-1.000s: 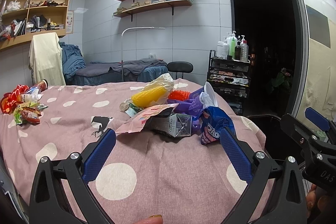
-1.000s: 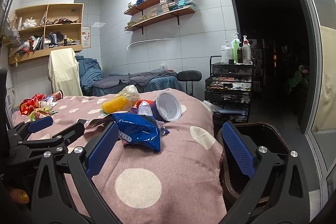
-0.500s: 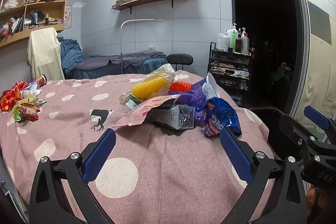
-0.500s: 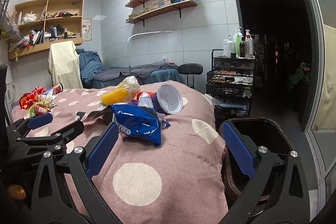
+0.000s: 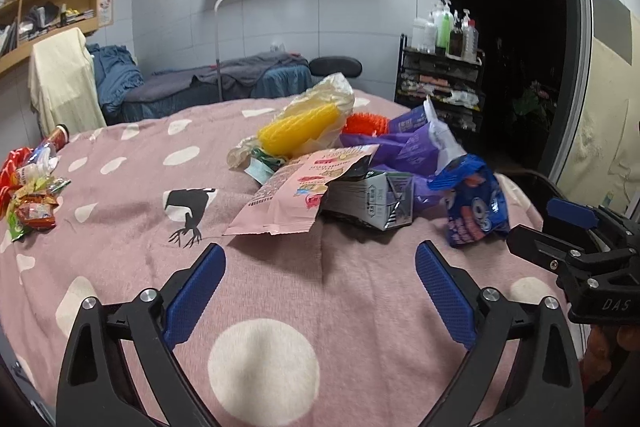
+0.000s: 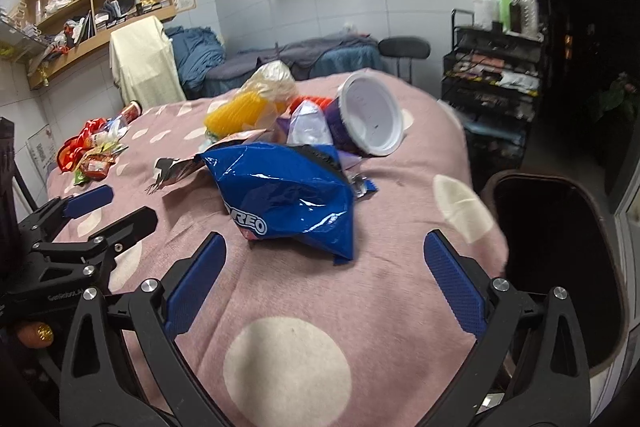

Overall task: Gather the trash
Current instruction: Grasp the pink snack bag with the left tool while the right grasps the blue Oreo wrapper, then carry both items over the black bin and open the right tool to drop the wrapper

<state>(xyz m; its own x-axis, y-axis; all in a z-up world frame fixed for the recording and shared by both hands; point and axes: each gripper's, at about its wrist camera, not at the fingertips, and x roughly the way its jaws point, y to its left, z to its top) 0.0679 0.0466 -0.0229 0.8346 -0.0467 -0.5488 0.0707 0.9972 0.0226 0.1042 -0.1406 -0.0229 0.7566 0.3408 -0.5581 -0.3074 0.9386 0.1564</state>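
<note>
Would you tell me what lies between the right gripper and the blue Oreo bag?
Only bare pink spotted blanket. In the right wrist view the open right gripper faces the blue Oreo bag, with nothing between its fingers.

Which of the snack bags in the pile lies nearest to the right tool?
The blue Oreo bag, directly ahead of the right tool; the pink bag lies further left.

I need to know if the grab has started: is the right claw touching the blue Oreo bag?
Apart. In the right wrist view, the right claw is open, and pink cloth shows between both pads and the blue Oreo bag.
</note>
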